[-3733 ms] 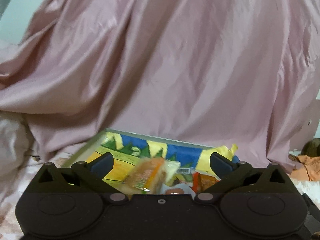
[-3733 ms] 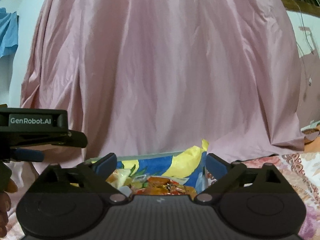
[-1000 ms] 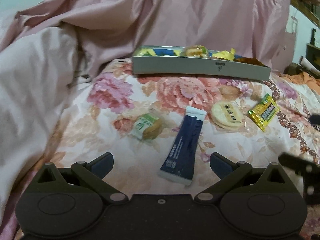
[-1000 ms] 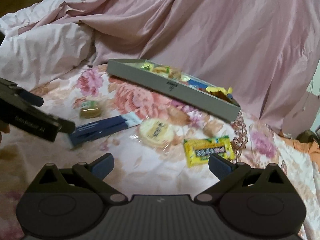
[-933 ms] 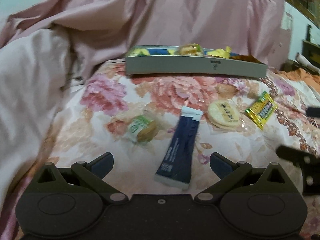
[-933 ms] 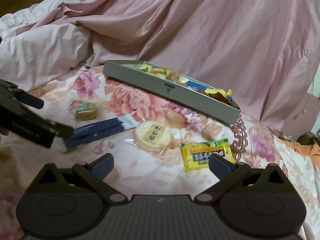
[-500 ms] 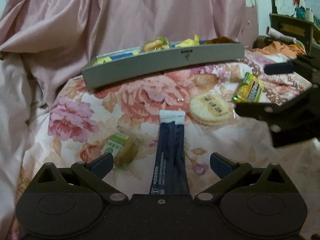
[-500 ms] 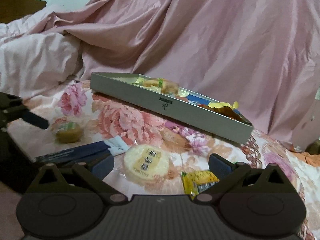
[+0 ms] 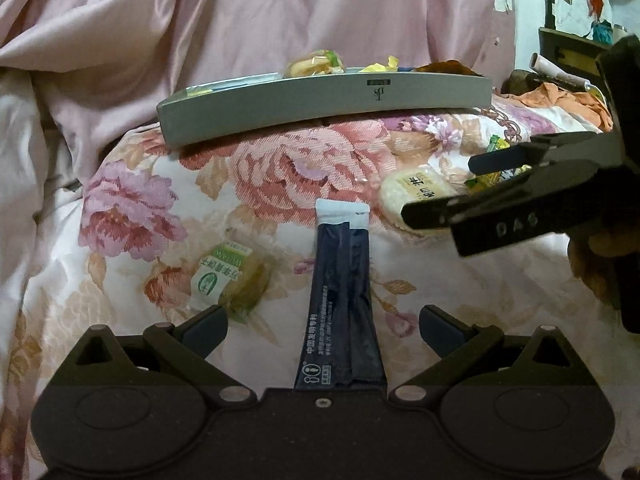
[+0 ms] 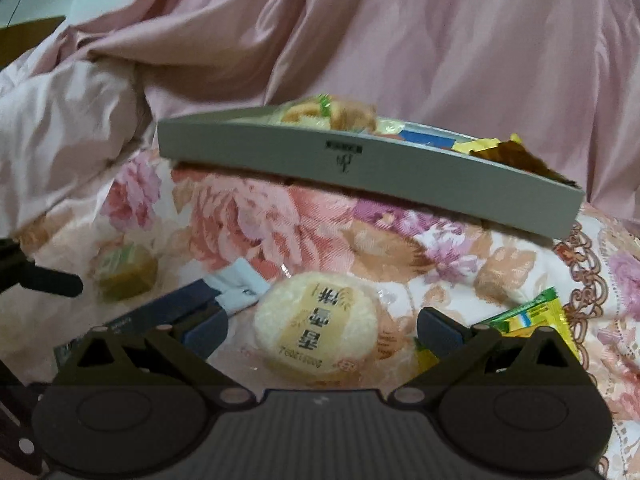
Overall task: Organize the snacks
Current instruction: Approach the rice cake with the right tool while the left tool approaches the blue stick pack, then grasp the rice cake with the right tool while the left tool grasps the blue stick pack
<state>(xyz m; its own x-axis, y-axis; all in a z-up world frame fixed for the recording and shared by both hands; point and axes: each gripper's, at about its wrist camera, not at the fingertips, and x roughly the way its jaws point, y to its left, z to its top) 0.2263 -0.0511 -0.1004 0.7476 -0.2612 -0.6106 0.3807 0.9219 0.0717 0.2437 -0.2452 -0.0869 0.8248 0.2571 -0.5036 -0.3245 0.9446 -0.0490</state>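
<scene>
A dark blue stick packet [image 9: 344,300] lies lengthwise on the floral cover, its near end between the open fingers of my left gripper [image 9: 323,325]. My right gripper [image 10: 322,326] is open and low over a round pale rice cracker [image 10: 318,330]. That cracker [image 9: 420,192] also shows in the left wrist view, partly behind the right gripper's body. A green-labelled small cake [image 9: 230,280] lies left of the blue packet. A yellow-green packet [image 10: 528,320] lies by the right finger. A grey shallow box [image 9: 320,110] holding several snacks sits further back.
Pink draped fabric [image 10: 400,40] rises behind the grey box [image 10: 360,168]. A pale crumpled quilt [image 10: 60,128] bulges at the left. Orange cloth and clutter [image 9: 560,100] lie at the far right. A hand [image 9: 596,256] holds the right gripper.
Both grippers have come down from the box toward the loose snacks. The left one closed in over the blue packet, the right one over the round cracker. Both stay open.
</scene>
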